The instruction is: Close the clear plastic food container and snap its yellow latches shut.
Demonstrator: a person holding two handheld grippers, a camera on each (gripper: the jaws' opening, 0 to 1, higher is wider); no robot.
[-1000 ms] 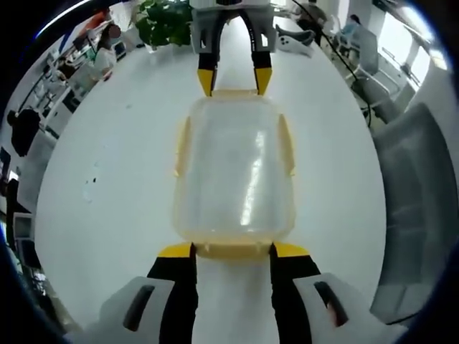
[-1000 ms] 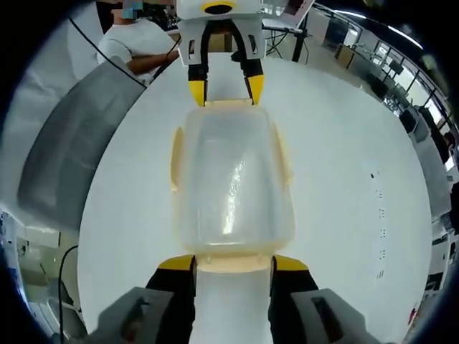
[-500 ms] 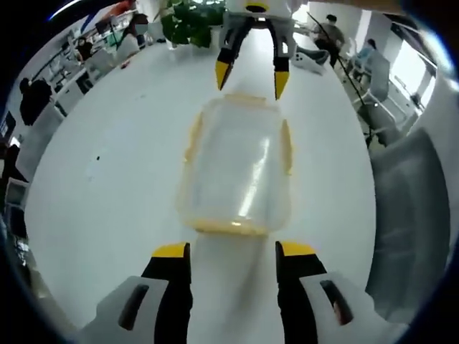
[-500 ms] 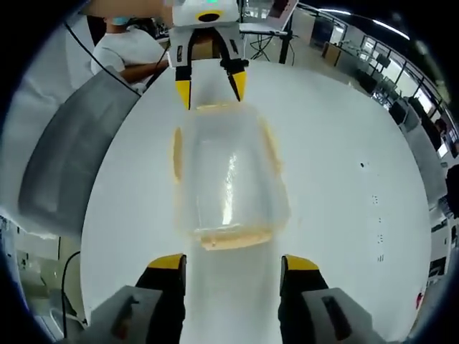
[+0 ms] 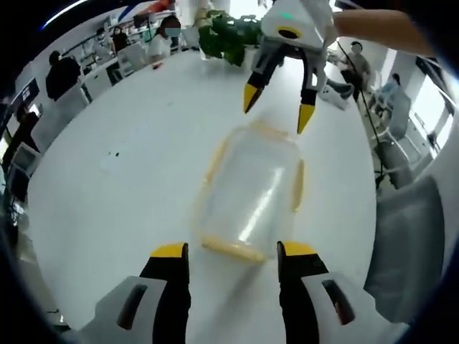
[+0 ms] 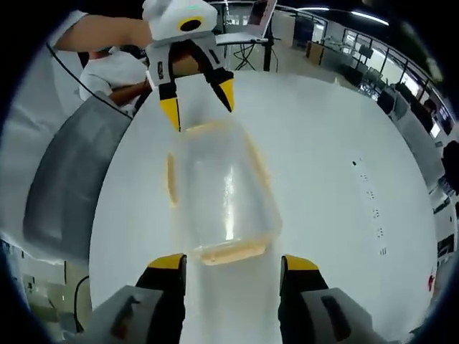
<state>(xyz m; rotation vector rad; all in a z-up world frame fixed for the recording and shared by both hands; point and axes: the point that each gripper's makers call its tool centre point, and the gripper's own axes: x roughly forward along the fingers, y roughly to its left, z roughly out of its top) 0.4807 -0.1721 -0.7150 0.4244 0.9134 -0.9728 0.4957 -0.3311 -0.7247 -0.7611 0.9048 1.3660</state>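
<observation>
A clear plastic food container (image 5: pixel 251 193) (image 6: pixel 219 197) lies closed on the white table, yellow latches along its sides and ends. In the left gripper view my left gripper (image 5: pixel 233 251) stands open just short of the container's near end, touching nothing. My right gripper (image 5: pixel 276 100) hovers open beyond the far end, lifted off the lid. In the right gripper view my right gripper (image 6: pixel 231 261) is open at the near end, and my left gripper (image 6: pixel 197 97) hangs open above the far end, held by a hand.
The white round table (image 5: pixel 122 186) (image 6: pixel 337 186) spreads wide around the container. A grey chair back (image 5: pixel 409 244) (image 6: pixel 64 179) stands at the table's edge. A green plant (image 5: pixel 229 36) and seated people sit beyond the far side.
Both grippers have drawn back and lifted away from the container's ends, where their fingertips sat against the end latches a second ago. The container stays put on the table.
</observation>
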